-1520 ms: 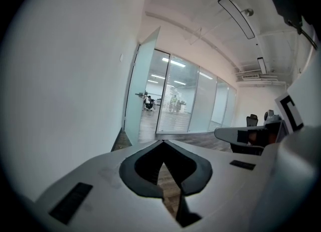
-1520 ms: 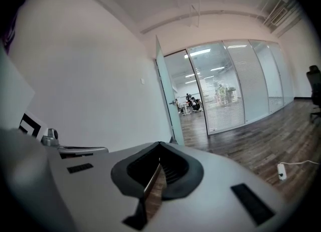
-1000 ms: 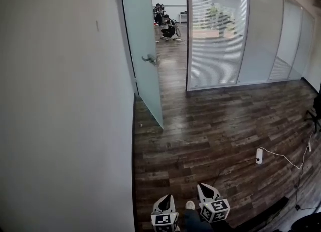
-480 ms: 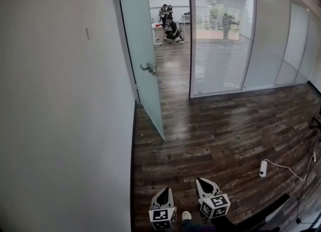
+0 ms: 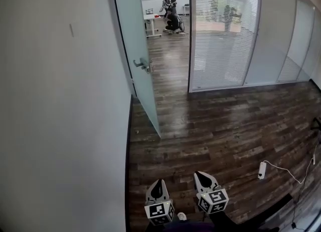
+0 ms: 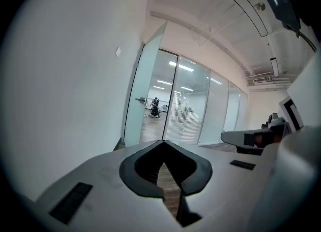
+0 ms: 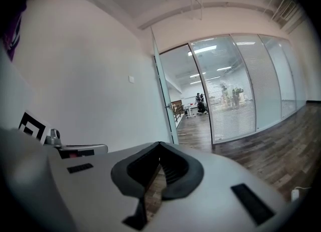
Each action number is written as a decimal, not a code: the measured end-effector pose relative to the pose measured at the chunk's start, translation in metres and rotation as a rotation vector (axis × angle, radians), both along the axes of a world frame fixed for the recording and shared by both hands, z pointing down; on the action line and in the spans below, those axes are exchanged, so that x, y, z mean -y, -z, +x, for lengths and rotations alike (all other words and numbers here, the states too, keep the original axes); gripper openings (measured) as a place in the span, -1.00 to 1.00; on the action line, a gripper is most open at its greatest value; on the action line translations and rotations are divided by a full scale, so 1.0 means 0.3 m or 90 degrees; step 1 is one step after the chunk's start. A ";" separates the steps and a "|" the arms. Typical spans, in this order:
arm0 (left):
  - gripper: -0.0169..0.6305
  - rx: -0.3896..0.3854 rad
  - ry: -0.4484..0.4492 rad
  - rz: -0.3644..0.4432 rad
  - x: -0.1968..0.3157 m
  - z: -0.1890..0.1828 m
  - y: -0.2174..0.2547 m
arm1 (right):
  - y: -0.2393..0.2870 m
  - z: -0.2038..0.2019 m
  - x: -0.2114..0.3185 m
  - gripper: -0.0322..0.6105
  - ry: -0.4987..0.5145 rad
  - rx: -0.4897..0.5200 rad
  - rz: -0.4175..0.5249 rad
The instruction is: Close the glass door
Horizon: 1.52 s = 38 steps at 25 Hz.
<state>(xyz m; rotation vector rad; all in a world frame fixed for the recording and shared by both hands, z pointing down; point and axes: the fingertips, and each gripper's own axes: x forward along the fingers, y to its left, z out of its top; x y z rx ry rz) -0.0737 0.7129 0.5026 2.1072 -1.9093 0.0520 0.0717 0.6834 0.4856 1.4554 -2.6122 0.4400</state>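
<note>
Closer than a second ago, the frosted pale-green glass door (image 5: 131,35) stands open at far left, well apart from my left gripper (image 5: 159,185) and right gripper (image 5: 202,178), both carried low, jaws pressed together and empty, until its silver lever handle (image 5: 142,64) is within reach.

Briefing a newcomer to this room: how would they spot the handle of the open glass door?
Follow the white wall on the left to its far end, where a frosted glass door stands open. The handle is a metal lever near its free edge; the glass panels to the right have none.
</note>
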 end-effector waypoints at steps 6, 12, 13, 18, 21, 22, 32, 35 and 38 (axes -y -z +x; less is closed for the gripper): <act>-0.97 -0.011 -0.012 0.012 0.154 -0.049 0.027 | -0.007 -0.052 0.128 -0.93 -0.001 0.012 -0.003; -0.97 0.002 -0.014 0.032 0.427 -0.170 0.069 | 0.026 -0.187 0.377 -0.93 0.005 0.007 0.011; -0.97 0.003 -0.014 0.035 0.474 -0.196 0.076 | 0.034 -0.216 0.421 -0.93 0.008 0.004 0.015; -0.97 0.006 -0.030 0.037 0.687 -0.293 0.079 | 0.043 -0.327 0.628 -0.93 0.000 0.003 0.025; -0.97 0.010 -0.034 0.035 0.770 -0.327 0.081 | 0.040 -0.356 0.707 -0.93 -0.008 0.005 0.021; -0.97 0.010 -0.035 0.033 0.789 -0.333 0.082 | 0.041 -0.362 0.725 -0.93 -0.010 0.005 0.020; -0.97 0.011 -0.061 0.013 0.964 -0.370 0.038 | 0.027 -0.409 0.884 -0.93 -0.027 -0.006 0.014; -0.97 0.004 -0.068 0.013 1.026 -0.361 0.025 | 0.007 -0.401 0.945 -0.93 -0.033 -0.008 0.004; -0.97 0.003 -0.059 0.008 1.093 -0.357 0.004 | -0.008 -0.399 1.022 -0.93 -0.027 -0.007 0.000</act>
